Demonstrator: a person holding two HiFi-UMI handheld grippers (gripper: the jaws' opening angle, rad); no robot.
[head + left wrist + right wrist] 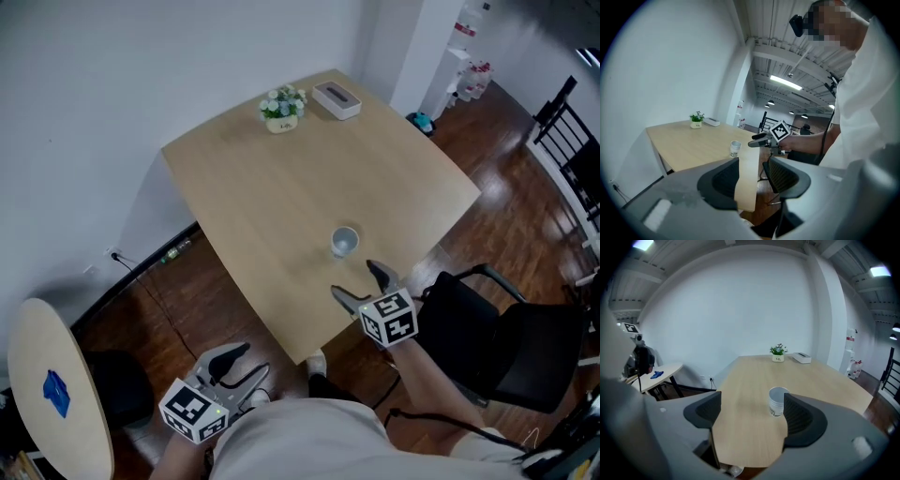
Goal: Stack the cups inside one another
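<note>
One white cup [344, 242] stands upright on the light wood table [281, 187], near its front edge. It shows as a pale cup [777, 401] in the right gripper view, and small [735, 148] in the left gripper view. My right gripper [366, 282] hovers open just short of the cup, over the table's front edge, with nothing between its jaws. My left gripper [243, 364] hangs low off the table, over the floor, open and empty. Whether the cup is a single one or several nested I cannot tell.
A small potted plant [282, 108] and a white tissue box [337, 100] sit at the table's far edge. A black chair [506, 337] stands at the right. A round side table [56, 384] with a blue item is at the left.
</note>
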